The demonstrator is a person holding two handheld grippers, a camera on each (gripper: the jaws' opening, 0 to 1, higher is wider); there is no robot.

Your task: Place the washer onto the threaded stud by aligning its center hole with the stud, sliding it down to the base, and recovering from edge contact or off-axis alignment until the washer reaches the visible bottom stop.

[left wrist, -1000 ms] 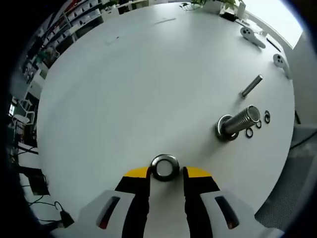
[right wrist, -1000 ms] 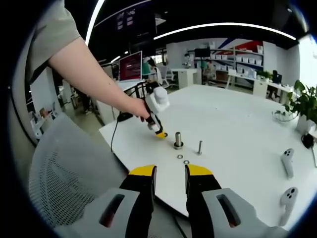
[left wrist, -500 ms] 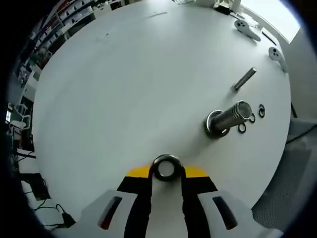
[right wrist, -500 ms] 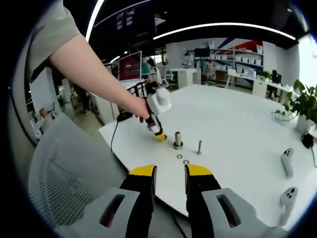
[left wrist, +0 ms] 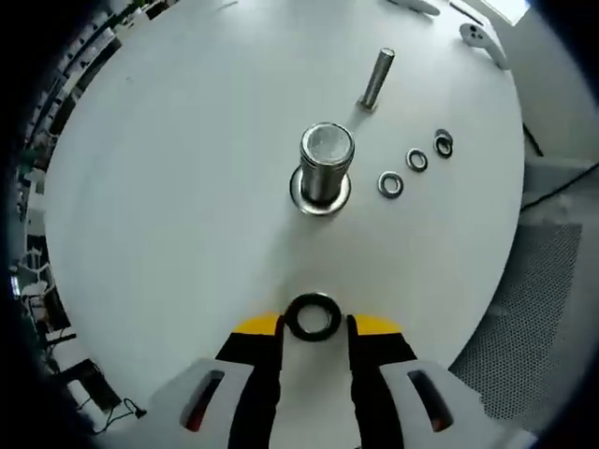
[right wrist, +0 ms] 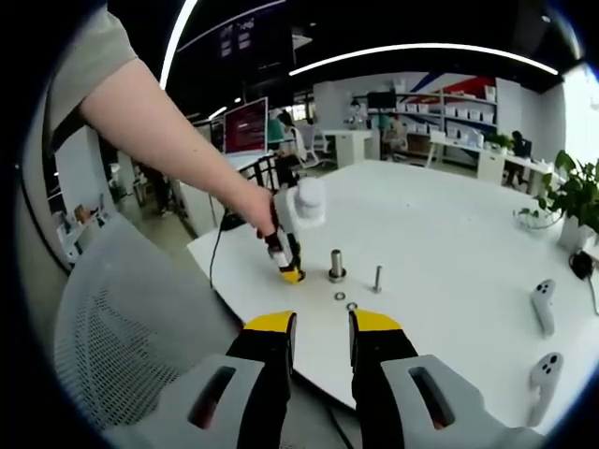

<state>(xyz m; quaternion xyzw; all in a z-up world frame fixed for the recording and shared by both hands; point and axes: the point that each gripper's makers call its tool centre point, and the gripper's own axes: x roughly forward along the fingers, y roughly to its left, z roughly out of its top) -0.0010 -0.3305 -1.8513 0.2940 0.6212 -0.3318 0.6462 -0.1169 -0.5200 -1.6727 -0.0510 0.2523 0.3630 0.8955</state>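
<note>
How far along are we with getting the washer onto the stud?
Done: the washer is picked up, pinched between the left tool's jaws above the table. In hand: it hangs short of the upright stud, not over it. Left: centre the hole on the stud's top and slide it down to the base flange. Three spare washers lie beside the stud. The right tool is empty.

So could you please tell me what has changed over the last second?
The left gripper, with the washer held between its jaws, has drawn back towards the table edge and tipped more upright. The stud, spare washers and pin have stayed put, and the right gripper has stayed hovering, empty and slightly open.
</note>
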